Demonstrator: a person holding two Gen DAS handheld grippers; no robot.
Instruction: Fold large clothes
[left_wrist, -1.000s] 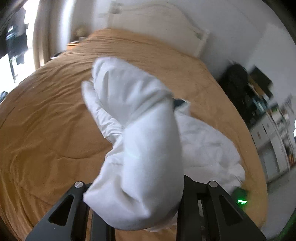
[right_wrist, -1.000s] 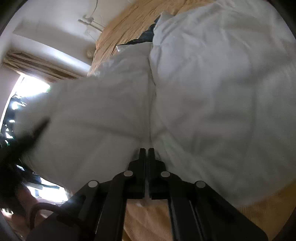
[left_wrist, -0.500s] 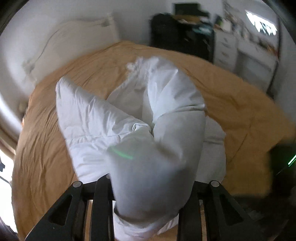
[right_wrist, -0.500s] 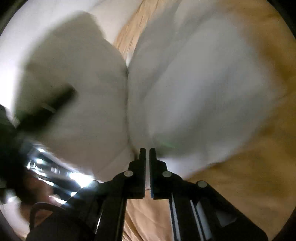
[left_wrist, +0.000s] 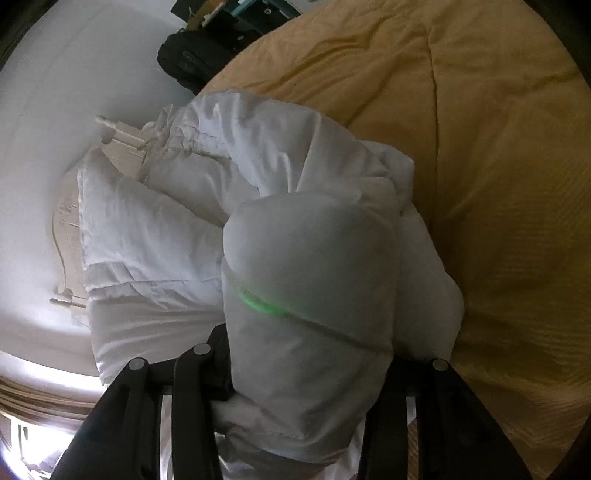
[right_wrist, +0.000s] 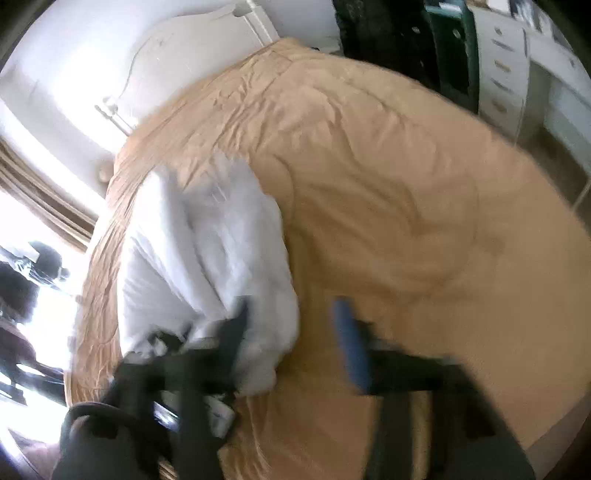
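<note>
Left wrist view: white puffy jacket (left_wrist: 310, 295) bulges btwn left gripper (left_wrist: 306, 369) fingers, jaws just easing apart, fabric pinched. Right gripper (right_wrist: 291, 332) just spread wide, nothing in it, jacket bunched beside it on tan bedspread (right_wrist: 406, 184).

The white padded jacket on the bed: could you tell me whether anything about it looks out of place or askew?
Yes. The white padded jacket lies bunched in an uneven heap near one edge of the tan bedspread, not flat. One puffy part is still wedged between the left gripper's fingers.
</note>
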